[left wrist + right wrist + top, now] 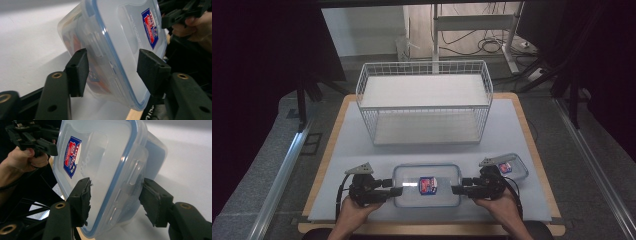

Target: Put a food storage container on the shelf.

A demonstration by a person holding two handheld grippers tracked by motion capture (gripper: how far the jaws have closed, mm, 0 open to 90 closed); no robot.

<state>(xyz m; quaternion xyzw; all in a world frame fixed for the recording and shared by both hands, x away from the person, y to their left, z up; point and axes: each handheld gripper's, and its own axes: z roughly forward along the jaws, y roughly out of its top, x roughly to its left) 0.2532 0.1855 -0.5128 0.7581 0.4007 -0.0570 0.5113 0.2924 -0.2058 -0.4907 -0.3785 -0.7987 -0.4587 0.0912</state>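
Observation:
A clear plastic container [427,185] with a blue-rimmed lid and a red and blue label lies at the front middle of the white mat. My left gripper [398,189] is at its left end and my right gripper [455,189] at its right end, each held by a hand. In the left gripper view the container [120,37] sits between the jaws of the left gripper [112,67], one pad on the lid and one on the underside. The right gripper [115,197] clamps the container [100,157] at its latch end the same way.
A white wire basket shelf [424,100] stands on the mat [512,130] behind the container. A smaller lidded container [511,167] lies just behind my right gripper. The wooden table edge [327,150] frames the mat, with dark floor and metal rails at both sides.

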